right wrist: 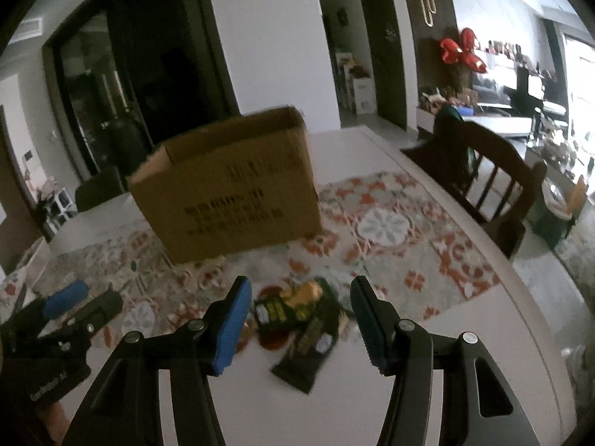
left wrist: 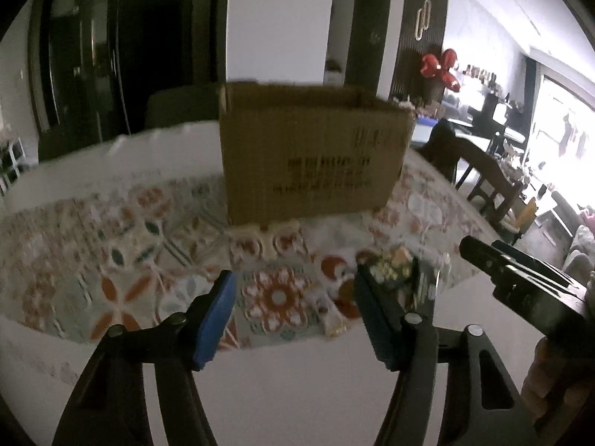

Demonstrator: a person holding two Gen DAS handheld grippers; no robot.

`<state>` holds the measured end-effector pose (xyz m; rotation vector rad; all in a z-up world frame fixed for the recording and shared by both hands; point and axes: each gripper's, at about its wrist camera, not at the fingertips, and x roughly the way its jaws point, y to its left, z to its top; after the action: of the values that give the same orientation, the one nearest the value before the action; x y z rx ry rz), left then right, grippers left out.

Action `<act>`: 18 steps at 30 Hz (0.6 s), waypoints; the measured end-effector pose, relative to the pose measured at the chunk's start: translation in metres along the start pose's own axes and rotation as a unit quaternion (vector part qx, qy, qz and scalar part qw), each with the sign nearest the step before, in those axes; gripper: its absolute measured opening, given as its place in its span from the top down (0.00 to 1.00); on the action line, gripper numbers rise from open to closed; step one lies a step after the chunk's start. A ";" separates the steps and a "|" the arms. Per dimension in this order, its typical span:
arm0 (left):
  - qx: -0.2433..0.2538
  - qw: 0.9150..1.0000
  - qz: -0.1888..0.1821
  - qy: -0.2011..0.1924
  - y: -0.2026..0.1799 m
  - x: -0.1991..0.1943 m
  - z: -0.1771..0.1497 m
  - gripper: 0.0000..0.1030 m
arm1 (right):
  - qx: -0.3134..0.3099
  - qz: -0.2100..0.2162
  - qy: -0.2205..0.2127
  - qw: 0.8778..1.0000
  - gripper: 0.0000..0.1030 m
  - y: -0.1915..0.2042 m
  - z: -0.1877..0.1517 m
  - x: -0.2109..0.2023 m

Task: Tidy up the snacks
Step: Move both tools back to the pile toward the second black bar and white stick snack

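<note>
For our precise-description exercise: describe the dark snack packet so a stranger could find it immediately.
Find the open cardboard box on the patterned tablecloth. Nearer than it, between the right gripper fingers, lies the dark snack packet, the only green-black wrapper with yellow print.

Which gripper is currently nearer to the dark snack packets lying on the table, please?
Right. The right gripper, open, sits just above the dark snack packets; the left gripper, also open, is off to their left.

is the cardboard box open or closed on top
Open: the cardboard box shows its top rim and inner wall, no flaps across. Contents cannot be seen.
</note>
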<state>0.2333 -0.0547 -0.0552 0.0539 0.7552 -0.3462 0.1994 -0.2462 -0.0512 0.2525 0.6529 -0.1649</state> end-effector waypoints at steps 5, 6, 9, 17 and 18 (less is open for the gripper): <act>-0.001 1.000 0.000 0.029 -0.004 0.020 -0.014 0.42 | 0.026 0.004 0.042 0.999 0.45 -0.007 -0.018 0.016; 0.000 0.999 -0.003 0.033 -0.006 0.023 -0.015 0.43 | 0.030 0.006 0.049 0.998 0.45 -0.008 -0.021 0.019; 0.003 0.999 -0.004 0.046 -0.008 0.033 -0.019 0.45 | 0.051 0.007 0.075 0.996 0.45 -0.013 -0.029 0.032; -0.004 0.996 -0.012 0.085 -0.013 0.066 -0.024 0.49 | 0.092 -0.001 0.103 0.990 0.45 -0.023 -0.038 0.054; -0.005 0.996 -0.015 0.090 -0.014 0.069 -0.024 0.50 | 0.093 -0.001 0.103 0.990 0.45 -0.023 -0.038 0.054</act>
<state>0.2595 -0.0835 -0.1191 0.0645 0.9364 -0.3689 0.2149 -0.2612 -0.1176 0.4529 0.8438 -0.2037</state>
